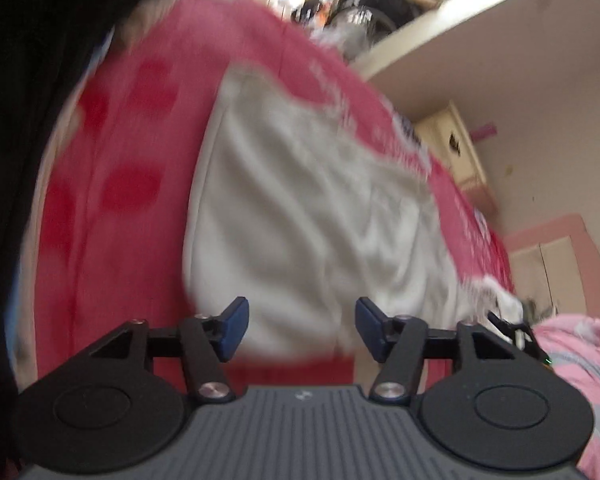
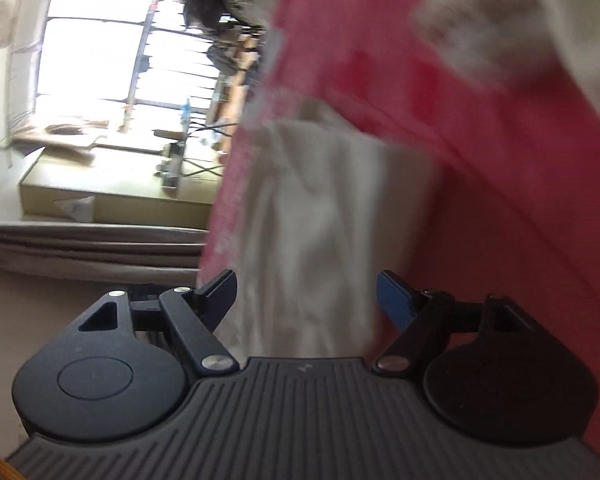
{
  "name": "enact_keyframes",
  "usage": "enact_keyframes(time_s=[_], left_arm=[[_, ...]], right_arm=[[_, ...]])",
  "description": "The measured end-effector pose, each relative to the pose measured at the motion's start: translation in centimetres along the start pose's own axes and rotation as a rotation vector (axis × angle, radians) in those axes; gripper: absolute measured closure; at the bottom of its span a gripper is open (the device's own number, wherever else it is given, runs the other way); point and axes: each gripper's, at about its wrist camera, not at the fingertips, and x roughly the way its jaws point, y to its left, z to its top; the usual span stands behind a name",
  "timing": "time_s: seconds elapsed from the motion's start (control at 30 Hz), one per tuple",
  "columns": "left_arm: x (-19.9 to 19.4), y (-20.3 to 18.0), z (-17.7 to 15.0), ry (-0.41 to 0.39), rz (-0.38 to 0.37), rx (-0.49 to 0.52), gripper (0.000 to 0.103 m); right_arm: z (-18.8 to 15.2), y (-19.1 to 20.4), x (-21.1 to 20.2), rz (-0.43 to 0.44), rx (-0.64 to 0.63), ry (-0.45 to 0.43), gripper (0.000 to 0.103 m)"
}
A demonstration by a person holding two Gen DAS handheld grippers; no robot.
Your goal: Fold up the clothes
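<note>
left claw (image 1: 301, 328) spread wide, blue pads (image 1: 233, 328) clear of cloth, gripping nothing. right claw (image 2: 306, 304) likewise spread wide, empty. crumpled white cotton garment (image 1: 300, 216) lying flat mid-bed on pink-red patterned bedspread (image 1: 112, 220), just ahead of both claws; in right wrist view white garment (image 2: 312, 232) running along bedspread (image 2: 500, 200) near bed edge. both views motion-blurred. bright barred window (image 2: 96, 52) beyond bed.

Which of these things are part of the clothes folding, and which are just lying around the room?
Part of the job:
white garment
red bedspread it lies on
left gripper, open
right gripper, open

Just lying about:
pink blanket
cupboard
cardboard box
window
</note>
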Motion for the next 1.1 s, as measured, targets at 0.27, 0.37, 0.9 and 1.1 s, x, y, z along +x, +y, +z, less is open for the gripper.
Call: enact_keyframes(time_s=[0.27,0.37,0.9,1.1], left_arm=[[4.7,3.0,-1.8,0.024,-0.020,-0.146,0.033],[5.3,3.4,-1.6,-0.014,-0.059,-0.181,0.032],[4.5,3.4,-1.1,-0.133,-0.074,-0.177,0.089],[-0.6,2.6,-2.1,-0.129,-0.094,-0.130,0.091]], right_arm=[[0.7,-2.5,1.8,0.012,0.006,-0.081,0.026],[1.8,-2.4,3.2,0.013,-0.012,-0.102,0.028],[2.9,-0.6,3.0,-0.044,-0.162,-0.211,0.097],[0.4,0.1,-2.3,-0.049,-0.176,-0.229,0.100]])
